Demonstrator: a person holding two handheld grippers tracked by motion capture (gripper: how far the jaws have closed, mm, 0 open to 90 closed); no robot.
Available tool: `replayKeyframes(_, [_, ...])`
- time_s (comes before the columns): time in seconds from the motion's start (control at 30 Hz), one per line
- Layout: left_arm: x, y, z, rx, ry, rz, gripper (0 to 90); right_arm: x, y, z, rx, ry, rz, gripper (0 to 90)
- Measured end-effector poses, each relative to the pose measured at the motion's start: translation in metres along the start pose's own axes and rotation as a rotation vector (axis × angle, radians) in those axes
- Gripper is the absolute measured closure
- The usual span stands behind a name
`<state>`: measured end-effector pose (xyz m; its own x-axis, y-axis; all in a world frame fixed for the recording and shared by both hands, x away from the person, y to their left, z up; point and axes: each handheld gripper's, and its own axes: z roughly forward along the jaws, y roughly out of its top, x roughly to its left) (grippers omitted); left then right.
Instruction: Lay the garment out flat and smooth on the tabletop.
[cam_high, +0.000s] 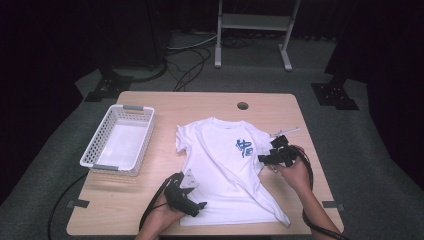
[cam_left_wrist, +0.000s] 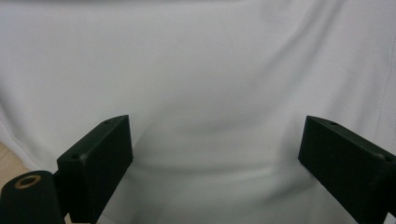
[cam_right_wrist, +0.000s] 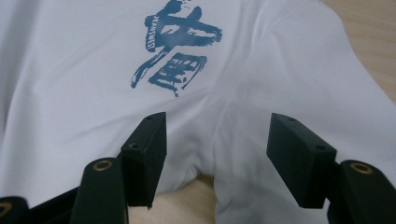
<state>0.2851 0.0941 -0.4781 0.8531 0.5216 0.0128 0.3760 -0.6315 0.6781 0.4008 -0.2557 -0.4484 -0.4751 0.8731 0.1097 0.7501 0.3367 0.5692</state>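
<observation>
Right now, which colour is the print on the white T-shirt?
Blue: the print on the T-shirt shows best in the right gripper view.

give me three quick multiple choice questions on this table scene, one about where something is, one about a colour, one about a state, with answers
1. Where does the basket sit in the high view?
A. to the left of the shirt
B. on top of the shirt
C. on the floor behind the table

2. What colour is the print on the shirt?
A. red
B. blue
C. yellow

3. How do the jaws of the right gripper stand?
A. shut tight on the sleeve
B. shut on the basket
C. open, with cloth between them

Answers:
1. A, the white basket rests on the table left of the spread shirt.
2. B, the brush-style print on the chest is blue on white cloth.
3. C, the right gripper view shows a wide gap between the two black jaws over the shirt's edge.
</observation>
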Motion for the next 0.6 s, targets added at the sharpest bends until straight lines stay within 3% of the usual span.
replayKeyframes(0.2, [0.0, 0.0, 0.0, -0.002, -0.001, 0.0, 9.2, -0.005, 0.008, 0.017, 0.059, -0.06, -0.043, 36.8])
replayKeyframes(0.6, [0.0, 0.002, 0.001, 0.006, -0.001, 0.001, 9.2, -0.035, 0.029, 0.028, 0.075, -0.067, -0.082, 31.1])
